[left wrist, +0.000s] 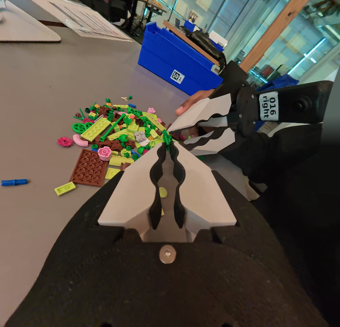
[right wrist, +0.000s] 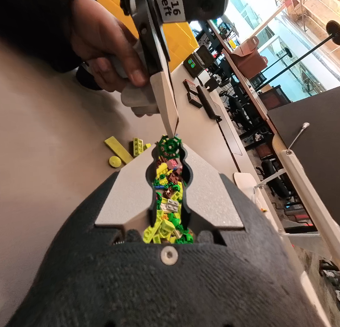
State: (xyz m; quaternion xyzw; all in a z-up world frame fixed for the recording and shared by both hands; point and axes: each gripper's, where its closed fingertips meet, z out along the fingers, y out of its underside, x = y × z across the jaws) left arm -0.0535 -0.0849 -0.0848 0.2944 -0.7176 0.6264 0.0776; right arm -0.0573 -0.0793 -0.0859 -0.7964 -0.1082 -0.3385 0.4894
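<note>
My left gripper (left wrist: 166, 145) is shut on a small dark green spoked wheel piece (left wrist: 166, 137), seen edge-on and pinched by its rim just above a pile of small bricks (left wrist: 119, 130). In the right wrist view the same wheel (right wrist: 170, 146) faces me, with the left gripper (right wrist: 173, 133) gripping its upper rim from above. My right gripper (right wrist: 170, 148) stands open around the wheel. In the left wrist view the right gripper (left wrist: 177, 136) has its upper fingertip (left wrist: 171, 128) at the wheel's top and its lower finger clear of it.
A brown studded plate (left wrist: 88, 168), a lime tile (left wrist: 64, 188) and a blue pin (left wrist: 14, 182) lie on the grey table (left wrist: 55, 79). A blue bin (left wrist: 174, 60) stands behind. Lime pieces (right wrist: 117, 150) lie near the pile, with black devices (right wrist: 198, 64) farther off. The tips of both grippers are at nearly the same place.
</note>
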